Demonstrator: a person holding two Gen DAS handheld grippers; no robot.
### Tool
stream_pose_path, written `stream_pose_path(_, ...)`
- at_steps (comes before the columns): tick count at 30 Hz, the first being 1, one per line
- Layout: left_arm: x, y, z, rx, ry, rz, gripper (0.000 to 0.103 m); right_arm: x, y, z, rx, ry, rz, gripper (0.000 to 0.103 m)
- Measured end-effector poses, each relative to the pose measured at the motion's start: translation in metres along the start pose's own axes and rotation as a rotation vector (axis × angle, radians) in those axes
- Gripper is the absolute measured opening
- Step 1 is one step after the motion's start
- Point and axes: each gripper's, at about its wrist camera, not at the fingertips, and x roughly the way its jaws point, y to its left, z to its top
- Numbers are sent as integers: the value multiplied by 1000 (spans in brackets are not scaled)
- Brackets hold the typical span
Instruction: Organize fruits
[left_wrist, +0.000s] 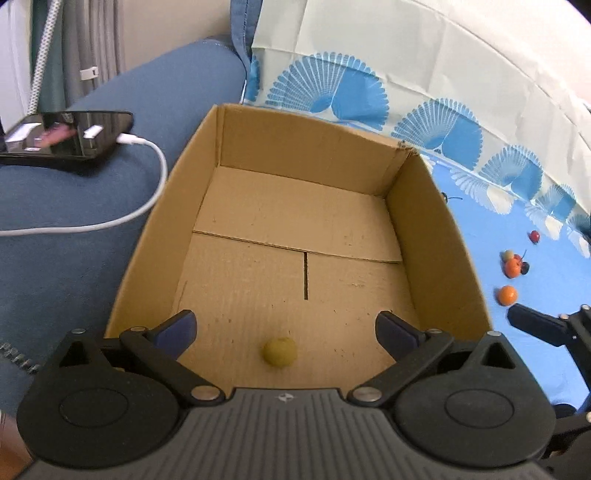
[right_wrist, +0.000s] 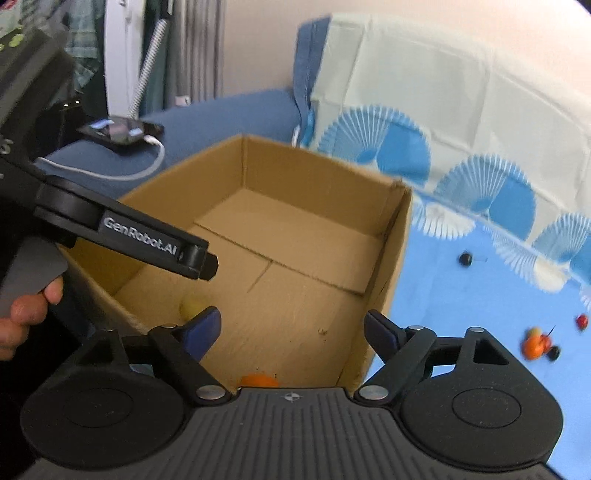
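Note:
An open cardboard box (left_wrist: 439, 236) stands on the blue cloth; it also shows in the right wrist view (right_wrist: 391, 258). A yellow-green fruit (left_wrist: 280, 352) lies on the box floor near its front, and shows partly in the right wrist view (right_wrist: 192, 306). My left gripper (left_wrist: 284, 328) is open and empty above it. My right gripper (right_wrist: 291, 328) is open over the box's right front; an orange fruit (right_wrist: 258, 380) lies in the box just below it. Two orange fruits (left_wrist: 506, 294) (left_wrist: 513, 267) and small red and dark ones (left_wrist: 534, 236) lie on the cloth to the right.
A phone (left_wrist: 70, 134) with a white charging cable (left_wrist: 147, 206) lies on the blue sofa arm left of the box. A patterned cloth (left_wrist: 406, 74) drapes the sofa back. Loose fruits (right_wrist: 535, 345) and a dark berry (right_wrist: 465, 258) show right of the box.

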Motion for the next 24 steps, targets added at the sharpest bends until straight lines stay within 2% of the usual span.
stream_pose_path(5,-42,-7,-23,-20,-5,21,103,-44,-3,-4,110,-3,58,97)
stream_pose_path(8,-69,-12,-47,-23,-16,39,103,-68,-1,-14,155,7,63,99)
stream_pose_path(15,-110,-23,-66,-9,-82,75,103,-114,2,-29,170,-43,30,100)
stream_pose_path(24,-143,-48,-80,33,-137,56,103,-151,10,-39,151,-126,34,102)
